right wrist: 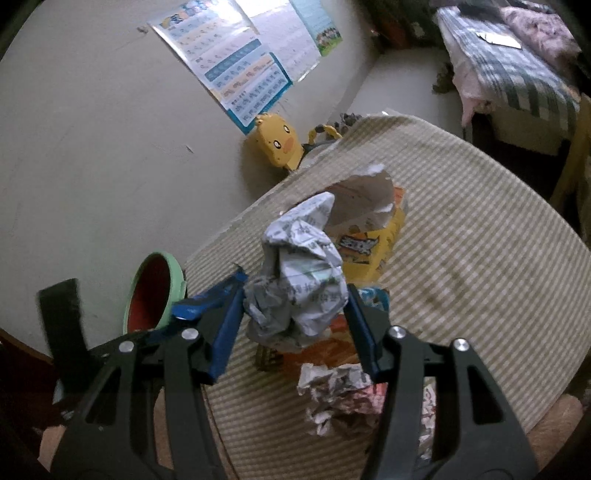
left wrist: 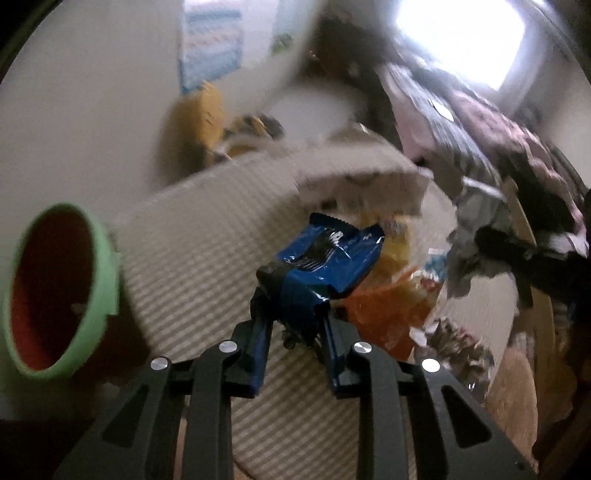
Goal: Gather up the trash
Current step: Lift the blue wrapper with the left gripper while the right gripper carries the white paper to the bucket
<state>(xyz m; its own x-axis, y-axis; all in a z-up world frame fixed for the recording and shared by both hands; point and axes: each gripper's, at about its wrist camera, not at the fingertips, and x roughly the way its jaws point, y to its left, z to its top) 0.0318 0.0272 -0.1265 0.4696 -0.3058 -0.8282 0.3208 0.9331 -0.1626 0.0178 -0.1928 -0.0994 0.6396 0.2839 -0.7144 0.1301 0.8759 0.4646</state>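
Crinkled glossy blue wrapper (left wrist: 325, 258), crumpled newspaper (right wrist: 299, 284)

The right claw (right wrist: 295, 299) grips crumpled newspaper (right wrist: 299, 280) above the striped mat (right wrist: 480, 258).

A: Count, wrappers first?
B: One blue wrapper (left wrist: 325, 258). One orange wrapper (left wrist: 384, 314) on the mat. One yellow snack bag (right wrist: 373, 243) with a torn paper top.
A: Paper?
B: Two crumpled paper balls: one grey printed ball (right wrist: 299, 291), one smaller whitish ball (right wrist: 340, 391). More scraps at the lower right edge, too blurred to count.
A: Containers?
B: One green-rimmed bin (right wrist: 157, 291), red inside.
A: Floor covering?
B: One striped mat (right wrist: 480, 258).
A: Wall?
B: Two posters: one blue chart (right wrist: 236, 70), one green-edged sheet (right wrist: 321, 26).
A: Toys?
B: One yellow duck toy (right wrist: 277, 144).
A: Furniture?
B: One bed (right wrist: 517, 74)
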